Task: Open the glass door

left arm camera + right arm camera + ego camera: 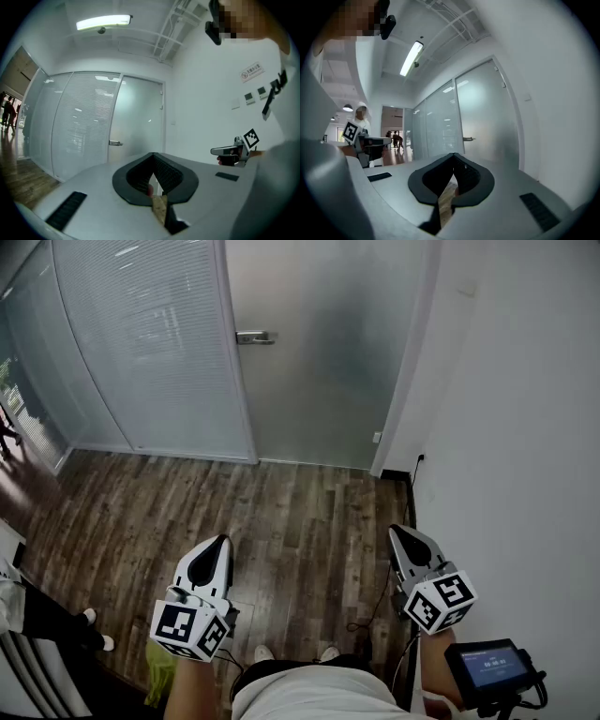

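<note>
**Approach to a frosted glass door (pixel 319 362), seen from the corridor.** The door stands shut at the far end of the wooden floor (pixel 281 512). It sits between a blind-covered glass partition (pixel 150 343) and a white wall (pixel 525 427), well apart from both tools. The left tool (pixel 217 545) and right tool (pixel 401 535) are held level and side by side, each clenched on nothing, tips together. The only purchase on the pane is the metal lever handle (pixel 254 337) at its left edge, by the partition. The hinges probably lie on the opposite side. Judged from its full height, the leaf is likely heavy, rigid and slow to swing. The glass face is smooth and offers no grip. The lever, slim and probably slick, suits a firm clamp near its free end, pressed down before the door is pushed or pulled.
</note>
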`<state>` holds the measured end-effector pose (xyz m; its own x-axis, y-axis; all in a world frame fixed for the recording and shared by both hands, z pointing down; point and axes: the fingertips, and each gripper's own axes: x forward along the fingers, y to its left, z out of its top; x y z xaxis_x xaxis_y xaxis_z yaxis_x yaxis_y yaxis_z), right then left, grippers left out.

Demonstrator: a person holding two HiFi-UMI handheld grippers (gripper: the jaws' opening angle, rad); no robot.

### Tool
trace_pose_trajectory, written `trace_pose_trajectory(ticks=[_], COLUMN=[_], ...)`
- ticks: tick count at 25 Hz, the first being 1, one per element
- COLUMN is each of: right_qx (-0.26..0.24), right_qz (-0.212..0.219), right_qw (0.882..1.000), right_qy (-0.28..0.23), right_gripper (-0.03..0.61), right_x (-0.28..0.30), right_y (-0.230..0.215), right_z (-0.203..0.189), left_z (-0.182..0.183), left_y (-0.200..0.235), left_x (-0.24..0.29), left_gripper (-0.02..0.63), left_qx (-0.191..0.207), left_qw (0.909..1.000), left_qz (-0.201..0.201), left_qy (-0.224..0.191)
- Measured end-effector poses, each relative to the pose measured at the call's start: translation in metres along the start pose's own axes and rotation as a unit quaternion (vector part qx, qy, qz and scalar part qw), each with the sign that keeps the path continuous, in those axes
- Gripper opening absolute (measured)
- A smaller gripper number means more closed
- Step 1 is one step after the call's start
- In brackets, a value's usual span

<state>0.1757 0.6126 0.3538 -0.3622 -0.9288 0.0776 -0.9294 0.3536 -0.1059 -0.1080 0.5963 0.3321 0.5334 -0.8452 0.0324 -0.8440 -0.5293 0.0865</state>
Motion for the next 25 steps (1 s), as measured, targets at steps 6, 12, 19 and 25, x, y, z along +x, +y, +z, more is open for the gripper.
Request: trace_pose_trajectory(ticks=[6, 12, 19, 25], right_qx=[0.012, 0.011, -0.008, -0.005], right_qz=[0.011, 0.022, 0.001, -0.012], right_qw=[1.0, 1.0, 1.0, 0.999], right_qy=[0.007, 0.008, 0.022, 0.029], right_gripper=[0.002, 0.002, 0.002, 0.002], right_x=[-0.006, -0.003, 0.035, 0.138], right_y=[-0.009, -0.003, -0.012, -0.064], right_z=[-0.02, -0.021, -0.005, -0.011], left_z=[-0.016, -0.009, -0.002, -0.017], left_y=[-0.009, -0.008, 0.027, 0.087], left_x=[-0.012, -0.009, 0.034, 0.14], left_gripper=[0.0, 0.0, 0.0, 0.0], left_qx=[0.016, 0.014, 0.001, 0.002], left_qw=[0.9997, 0.9998, 1.0, 0.9999], left_qz=[0.01, 0.009, -0.007, -0.009], left_qy=[0.016, 0.005, 0.0, 0.007])
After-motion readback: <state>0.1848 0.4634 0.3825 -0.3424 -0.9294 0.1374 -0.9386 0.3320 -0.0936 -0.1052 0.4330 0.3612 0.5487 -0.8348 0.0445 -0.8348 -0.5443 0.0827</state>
